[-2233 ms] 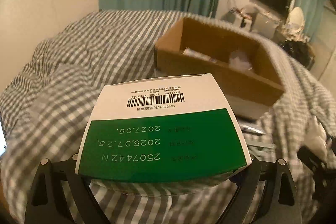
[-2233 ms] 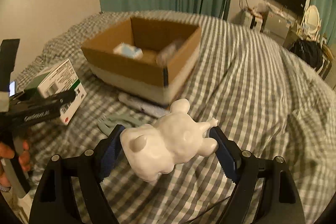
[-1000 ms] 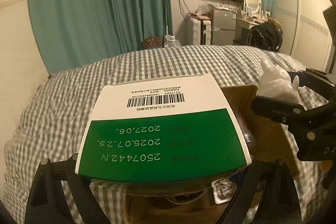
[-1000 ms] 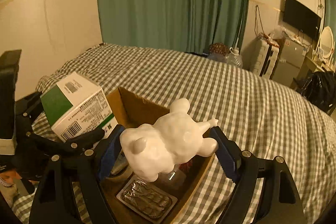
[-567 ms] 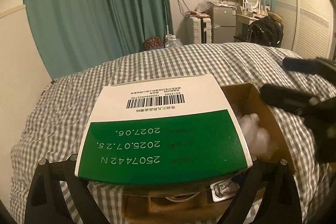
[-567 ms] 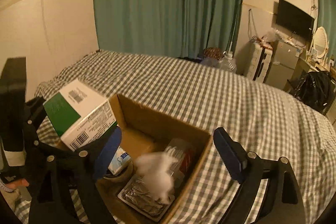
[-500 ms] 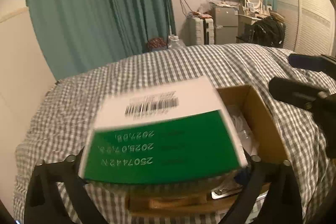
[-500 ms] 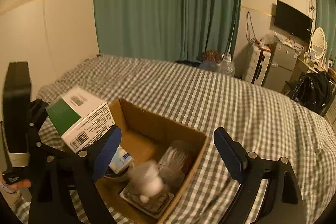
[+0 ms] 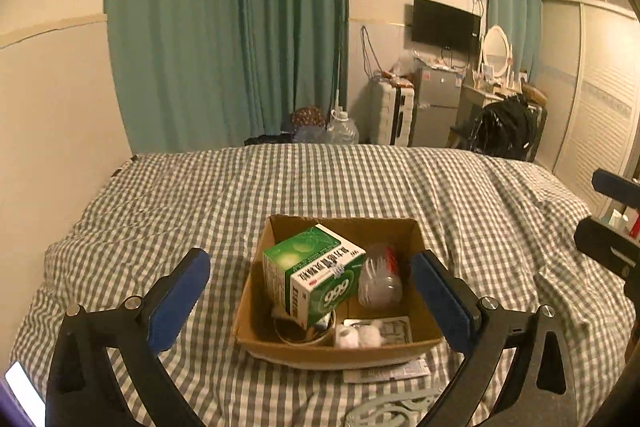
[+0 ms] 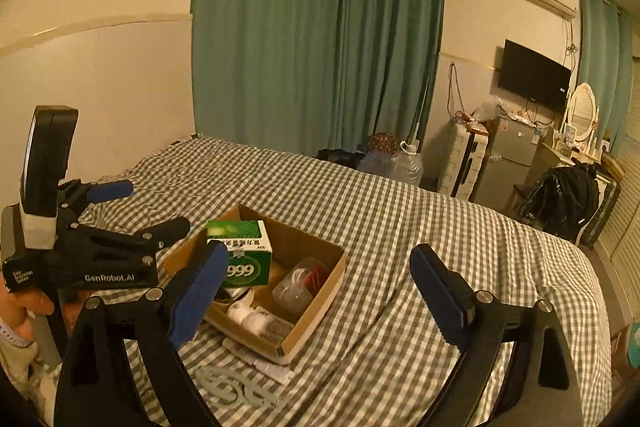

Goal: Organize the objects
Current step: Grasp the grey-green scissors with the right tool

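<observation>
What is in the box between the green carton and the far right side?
A clear plastic container with something red inside sits between the green carton and the box's right wall. The left wrist view shows it best.

Green-white box [image 9: 314, 277] tilted inside cardboard box [image 9: 416, 233]

Both wrist views high above the shared cardboard box [image 9: 416, 239], facing the curtains [image 10: 320, 39].

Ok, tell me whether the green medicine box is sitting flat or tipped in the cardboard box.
Tipped: the green medicine box leans at an angle on other items inside the cardboard box.
</observation>
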{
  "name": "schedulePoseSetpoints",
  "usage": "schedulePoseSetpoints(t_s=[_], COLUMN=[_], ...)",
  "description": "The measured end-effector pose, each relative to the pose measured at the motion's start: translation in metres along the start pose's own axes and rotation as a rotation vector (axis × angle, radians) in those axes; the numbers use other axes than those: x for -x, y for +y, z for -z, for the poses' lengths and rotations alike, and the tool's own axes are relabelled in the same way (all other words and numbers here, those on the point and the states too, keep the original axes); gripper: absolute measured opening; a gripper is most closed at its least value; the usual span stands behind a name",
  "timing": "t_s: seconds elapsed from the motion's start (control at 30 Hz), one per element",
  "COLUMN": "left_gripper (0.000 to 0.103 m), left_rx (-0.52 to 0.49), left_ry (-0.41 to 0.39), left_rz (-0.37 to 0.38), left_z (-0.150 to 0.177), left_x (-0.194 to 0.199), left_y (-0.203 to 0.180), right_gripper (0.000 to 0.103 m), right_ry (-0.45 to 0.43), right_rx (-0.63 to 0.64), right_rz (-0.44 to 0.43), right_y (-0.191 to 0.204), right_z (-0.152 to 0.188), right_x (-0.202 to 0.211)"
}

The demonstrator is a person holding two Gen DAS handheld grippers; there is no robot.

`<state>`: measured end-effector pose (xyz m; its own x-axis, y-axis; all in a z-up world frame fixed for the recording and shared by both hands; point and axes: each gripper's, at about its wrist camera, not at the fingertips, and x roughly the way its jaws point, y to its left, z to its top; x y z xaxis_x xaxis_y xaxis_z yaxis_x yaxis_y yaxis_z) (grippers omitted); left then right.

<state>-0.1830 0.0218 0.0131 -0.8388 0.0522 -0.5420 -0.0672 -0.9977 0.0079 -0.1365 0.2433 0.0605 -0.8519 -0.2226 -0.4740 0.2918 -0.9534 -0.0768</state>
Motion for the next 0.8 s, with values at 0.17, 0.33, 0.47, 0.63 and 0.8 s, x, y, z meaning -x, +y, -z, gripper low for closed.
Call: schedulePoseSetpoints(t_s=[0.17,0.33,0.47,0.63,0.8], left_gripper=[0.103,0.103,0.103,0.103,0.103], left_rx=[-0.003,0.041,0.061,0.057,0.046], left_ry=[0.014,0.051,0.111,0.187,0.239], left_rz=[-0.021,-0.051,-0.106,-0.136,-0.132], left_z=[0.024,0.069,0.112,0.152,0.174], left_x=[0.02,0.015,-0.006,-0.034,-0.055], left_y=[0.003,0.016,0.026,0.033,0.035], right_gripper=[0.092,0.093,0.092,0.092,0.092], right_ry=[0.04,0.115,0.208,0.331,0.425], right_rx=[-0.003,-0.048,-0.063,0.014,0.131], right_rz=[-0.025,-0.041,-0.08,-0.115,-0.142], right_y=[0.01,0.022,0.039,0.069,0.099], right_z=[0.028,0.077,0.121,0.161,0.182], right_x=[0.006,-0.016,-0.049,-0.09,-0.123])
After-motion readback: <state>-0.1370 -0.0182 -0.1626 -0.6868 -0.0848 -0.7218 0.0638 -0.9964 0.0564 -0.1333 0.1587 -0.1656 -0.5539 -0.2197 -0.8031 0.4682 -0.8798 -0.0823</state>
